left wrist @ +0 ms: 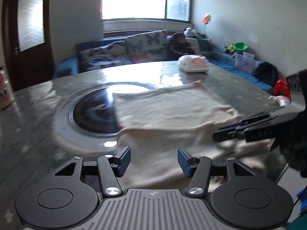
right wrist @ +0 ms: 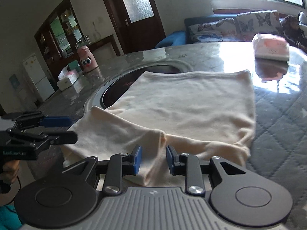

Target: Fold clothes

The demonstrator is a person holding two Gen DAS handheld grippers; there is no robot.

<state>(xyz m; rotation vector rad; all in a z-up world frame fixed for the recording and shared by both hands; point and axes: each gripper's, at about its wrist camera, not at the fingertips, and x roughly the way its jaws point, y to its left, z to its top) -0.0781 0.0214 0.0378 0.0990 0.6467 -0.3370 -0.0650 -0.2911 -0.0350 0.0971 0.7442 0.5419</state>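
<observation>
Overhanging table edge (right wrist: 211, 45): cream garment (right wrist: 184, 103).

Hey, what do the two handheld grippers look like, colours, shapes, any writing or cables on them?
Both match: the left gripper and right gripper have matte black linkage arms with silver pivot screws, round black discs either side of a grey ribbed body, and blue pads on the fingers. Seen from the right wrist view, the left one carries pale lettering on its side, too blurred to read reliably, and a dark cable below the handle.

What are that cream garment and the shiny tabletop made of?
The cream garment looks like soft matte knit, probably cotton: it wrinkles and drapes limply. The tabletop seems polished stone or marble-look glass, since it mirrors the window glare; which one is unclear.
</observation>
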